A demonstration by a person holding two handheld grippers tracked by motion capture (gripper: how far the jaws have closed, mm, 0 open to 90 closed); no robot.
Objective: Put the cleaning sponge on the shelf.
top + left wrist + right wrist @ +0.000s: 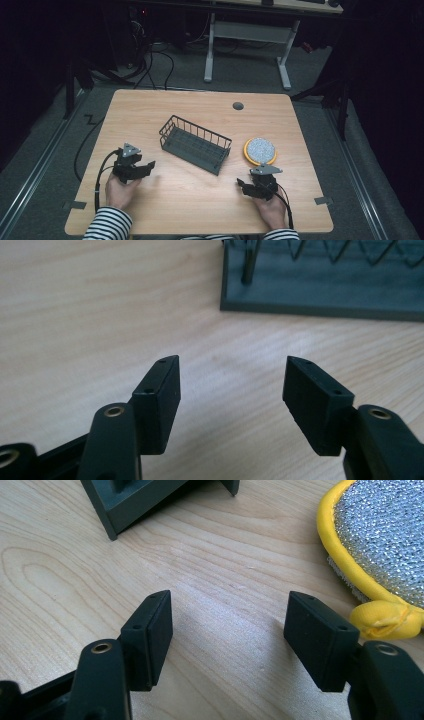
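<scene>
Worktop [165,105] is light wood with a small grey grommet [238,106] near the far edge, and there's not much on it. Dead centre sits a dark grey wire basket [195,144], long and rectangular, turned at an angle so one short end points toward the far left. Just to its right, not touching, lies a round scrubbing pad [260,151] — sparkly silver mesh on top with a yellow rim.

Left gripper [141,169] rests low over the near left part of the worktop, held by a hand [119,192] coming out of a striped sleeve [107,226]. Its jaws are spread wide with nothing but bare wood between them; in the left gripper view the basket's solid base shows up ahead, well apart from the jaw tips.

Right gripper [248,186] is on the near right side, just in front of the pad, with the person's other hand [272,209] behind it. Jaws spread wide there too, pinching nothing. In the right gripper view the pad's yellow edge — with a little folded tab — sits just beside the right-hand jaw, and the basket's corner is up at the top left.
</scene>
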